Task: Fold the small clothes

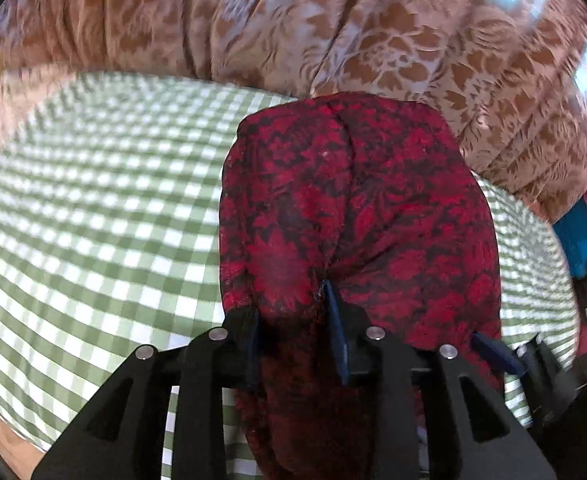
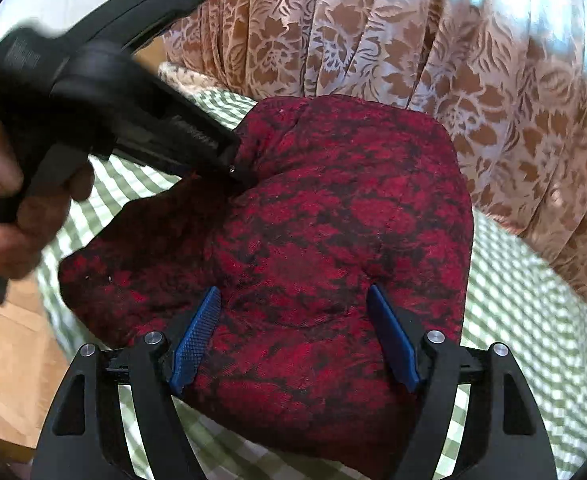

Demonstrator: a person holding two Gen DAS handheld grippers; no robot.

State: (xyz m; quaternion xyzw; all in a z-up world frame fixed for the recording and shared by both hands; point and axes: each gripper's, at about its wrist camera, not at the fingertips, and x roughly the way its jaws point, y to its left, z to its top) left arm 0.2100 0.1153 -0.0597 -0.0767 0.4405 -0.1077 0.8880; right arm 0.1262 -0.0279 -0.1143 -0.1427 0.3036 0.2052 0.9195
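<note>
A red and black patterned garment (image 1: pixel 357 216) lies bunched on the green checked tablecloth (image 1: pixel 93 216). My left gripper (image 1: pixel 293 316) is closed on a fold at its near edge, with cloth pinched between the blue pads. In the right wrist view the same garment (image 2: pixel 325 216) fills the middle. My right gripper (image 2: pixel 293 320) is open, its blue pads (image 2: pixel 195 340) standing wide apart over the near part of the cloth. The left gripper (image 2: pixel 229 160) shows there at upper left, gripping the garment's far left corner.
A brown and pink floral curtain (image 1: pixel 333 32) hangs along the far side of the table. The tablecloth (image 2: pixel 533 320) spreads to the right. A blue object (image 1: pixel 581 240) and something pink sit at the right edge. Wooden floor (image 2: pixel 9 360) shows at lower left.
</note>
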